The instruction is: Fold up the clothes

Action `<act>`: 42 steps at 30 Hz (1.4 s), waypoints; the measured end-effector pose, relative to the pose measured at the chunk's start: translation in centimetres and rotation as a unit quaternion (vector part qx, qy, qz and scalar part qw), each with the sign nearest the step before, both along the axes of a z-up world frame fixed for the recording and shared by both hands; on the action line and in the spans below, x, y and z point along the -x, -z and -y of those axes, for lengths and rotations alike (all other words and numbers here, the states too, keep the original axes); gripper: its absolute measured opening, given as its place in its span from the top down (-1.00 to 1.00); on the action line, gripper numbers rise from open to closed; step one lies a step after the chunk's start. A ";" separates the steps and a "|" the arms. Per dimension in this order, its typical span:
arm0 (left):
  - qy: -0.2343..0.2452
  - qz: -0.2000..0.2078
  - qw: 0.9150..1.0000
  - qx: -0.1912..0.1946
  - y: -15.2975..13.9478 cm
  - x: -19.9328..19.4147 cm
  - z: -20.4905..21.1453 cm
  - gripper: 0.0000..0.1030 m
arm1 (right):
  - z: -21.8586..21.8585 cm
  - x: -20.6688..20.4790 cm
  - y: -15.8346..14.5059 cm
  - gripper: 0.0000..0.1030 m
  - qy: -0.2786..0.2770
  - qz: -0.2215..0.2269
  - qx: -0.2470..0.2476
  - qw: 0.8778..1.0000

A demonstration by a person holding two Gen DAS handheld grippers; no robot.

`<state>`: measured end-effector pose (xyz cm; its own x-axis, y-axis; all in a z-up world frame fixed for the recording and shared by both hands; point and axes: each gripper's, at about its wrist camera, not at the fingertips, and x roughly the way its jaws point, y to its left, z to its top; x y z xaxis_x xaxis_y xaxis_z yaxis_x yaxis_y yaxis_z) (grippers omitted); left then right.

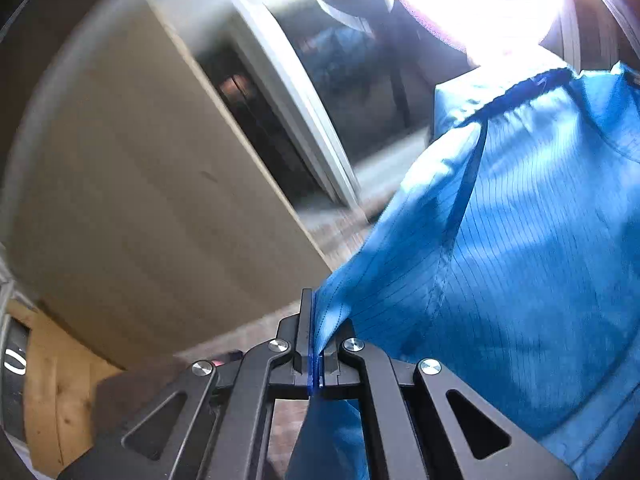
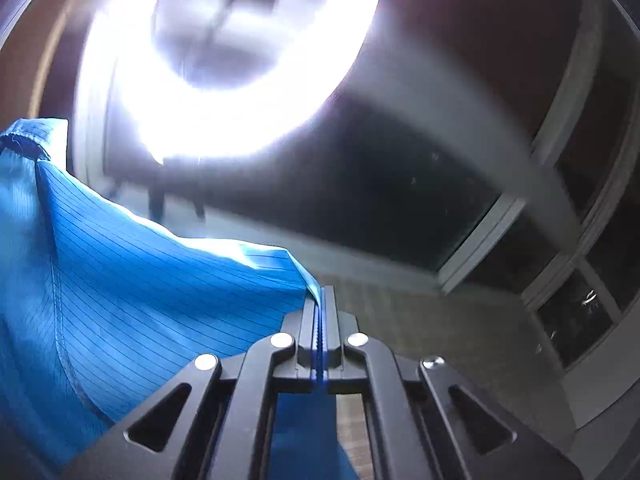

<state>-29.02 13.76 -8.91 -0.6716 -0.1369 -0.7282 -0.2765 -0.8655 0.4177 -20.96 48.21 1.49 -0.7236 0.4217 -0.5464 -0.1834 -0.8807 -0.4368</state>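
Left gripper (image 1: 316,336): clenched on an edge of the blue garment (image 1: 520,240).
Right gripper (image 2: 321,320): pinching another edge.
Garment: hanging in the air between both, lower right and lower left of the frames.
Risk: thin, perhaps slippery cloth may slide out if pulled too tight.

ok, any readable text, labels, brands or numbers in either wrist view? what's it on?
None readable.
Dark round object at the left wrist view's left edge: white marks, cropped and blurred, illegible.
Blue garment, left gripper and right gripper: no text visible.

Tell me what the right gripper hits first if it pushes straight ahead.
Nothing close: the right gripper, shut on the blue garment, points past its edge at open floor and a dark window; depth is unclear.
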 end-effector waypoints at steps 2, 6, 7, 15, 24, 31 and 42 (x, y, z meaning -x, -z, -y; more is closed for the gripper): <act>-0.007 0.028 1.000 0.010 2.8 1.6 -0.7 0.92 | -0.9 1.8 3.0 0.96 0.009 0.031 0.003 0.999; -0.033 0.097 0.994 -0.035 5.7 4.1 -0.1 0.90 | -3.5 5.6 7.4 0.55 0.011 0.134 0.066 0.989; -0.040 0.107 0.993 -0.036 5.8 3.2 0.6 0.90 | -3.8 5.9 7.9 0.47 0.010 0.148 0.078 0.986; 0.002 0.080 0.994 -0.076 0.5 1.4 4.8 0.43 | -5.3 1.9 2.3 -0.01 -0.015 0.119 0.087 0.989; 0.012 0.167 0.973 -0.160 1.3 3.3 4.8 0.63 | -3.8 0.1 1.4 -0.17 -0.010 0.153 0.055 0.987; 0.012 0.126 0.984 -0.128 -1.5 -12.2 11.4 0.62 | -0.9 -10.9 0.0 -0.17 -0.030 0.146 0.099 0.984; -0.026 0.261 0.950 -0.170 8.4 -37.8 17.0 0.60 | 4.9 -29.5 2.7 -0.17 -0.028 0.177 0.167 0.970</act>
